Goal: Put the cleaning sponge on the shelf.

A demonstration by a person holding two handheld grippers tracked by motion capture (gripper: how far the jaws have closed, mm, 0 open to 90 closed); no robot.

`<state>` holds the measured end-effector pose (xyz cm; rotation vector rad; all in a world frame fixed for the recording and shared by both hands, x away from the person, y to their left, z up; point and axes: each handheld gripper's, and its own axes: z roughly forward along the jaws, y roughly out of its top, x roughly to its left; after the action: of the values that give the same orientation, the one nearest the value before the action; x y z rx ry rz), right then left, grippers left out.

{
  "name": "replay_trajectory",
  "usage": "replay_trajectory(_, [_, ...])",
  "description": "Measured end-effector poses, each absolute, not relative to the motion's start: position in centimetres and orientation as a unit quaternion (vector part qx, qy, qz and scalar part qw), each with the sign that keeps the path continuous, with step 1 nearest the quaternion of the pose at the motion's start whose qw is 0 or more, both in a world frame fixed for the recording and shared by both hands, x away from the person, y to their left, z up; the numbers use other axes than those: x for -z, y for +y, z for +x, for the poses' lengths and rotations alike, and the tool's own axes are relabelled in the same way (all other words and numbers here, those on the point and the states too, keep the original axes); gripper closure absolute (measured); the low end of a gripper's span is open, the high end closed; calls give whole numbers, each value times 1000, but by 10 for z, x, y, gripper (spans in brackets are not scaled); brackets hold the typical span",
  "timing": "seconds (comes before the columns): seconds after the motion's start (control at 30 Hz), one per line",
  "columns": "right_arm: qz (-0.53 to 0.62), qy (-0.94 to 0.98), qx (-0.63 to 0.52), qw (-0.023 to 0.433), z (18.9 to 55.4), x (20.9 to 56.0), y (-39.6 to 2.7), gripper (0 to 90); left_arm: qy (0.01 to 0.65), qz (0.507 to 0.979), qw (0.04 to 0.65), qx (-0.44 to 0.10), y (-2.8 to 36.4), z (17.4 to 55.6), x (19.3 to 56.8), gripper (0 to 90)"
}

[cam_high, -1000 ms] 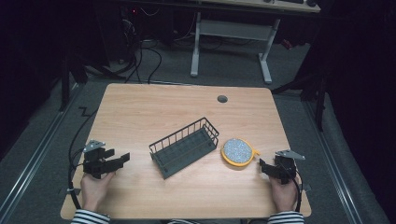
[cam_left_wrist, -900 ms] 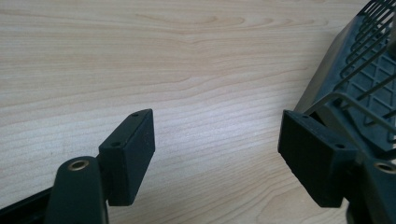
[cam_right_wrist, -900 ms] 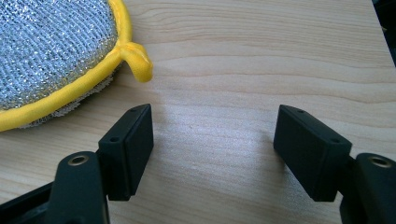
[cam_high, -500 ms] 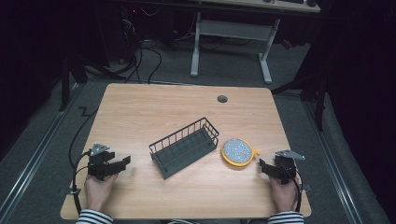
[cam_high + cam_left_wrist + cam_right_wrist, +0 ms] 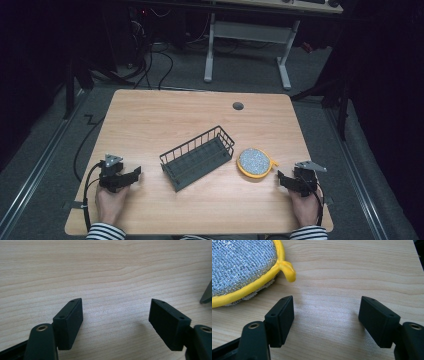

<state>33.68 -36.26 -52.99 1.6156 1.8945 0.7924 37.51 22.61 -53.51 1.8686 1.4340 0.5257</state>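
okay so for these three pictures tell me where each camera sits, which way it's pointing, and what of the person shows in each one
High view: above the person's side, looking forward and down on the table; both hands, left gripper, right gripper, wire basket.
Left gripper view: on the left gripper, looking along its open jaws at bare tabletop.
Right gripper view: on the right gripper, jaws open, facing the yellow-rimmed scrubber.
Shared: the scrubber appears in the high and right gripper views.

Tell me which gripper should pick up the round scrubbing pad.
Right. The right gripper sits open just beside the yellow-rimmed scrubbing pad, whose edge loop lies just ahead of its jaws. The left gripper, also open, is across the wire basket, facing bare table.
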Motion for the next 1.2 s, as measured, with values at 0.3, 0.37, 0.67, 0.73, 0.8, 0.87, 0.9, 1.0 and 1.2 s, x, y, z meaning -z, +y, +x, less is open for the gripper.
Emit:
replay_trajectory(0.3, [608,698,-291,244,336,526,-366,365,543,736,329,-234,217,373,537,267])
replay_trajectory(0.37, [610,698,-291,238,336,523,-369,377,543,736,330,-234,217,373,537,267])
replay_trajectory(0.67, [594,705,-313,228,337,496,-364,414,548,732,330,-234,217,373,537,268])
replay_trajectory(0.73, [592,708,-318,217,341,491,-361,414,549,731,330,-235,217,373,537,268])
replay_trajectory(0.8, [587,713,-320,208,347,487,-356,411,549,732,330,-235,217,373,537,268])
replay_trajectory(0.87, [584,719,-319,199,353,485,-352,404,549,732,330,-235,217,373,537,266])
replay_trajectory(0.9, [583,723,-317,194,357,483,-349,399,551,730,328,-236,217,373,537,264])
replay_trajectory(1.0, [576,736,-302,187,366,482,-339,389,556,726,328,-237,218,373,537,259])
replay_trajectory(1.2, [565,753,-289,172,383,478,-323,366,558,725,326,-239,218,373,537,256])
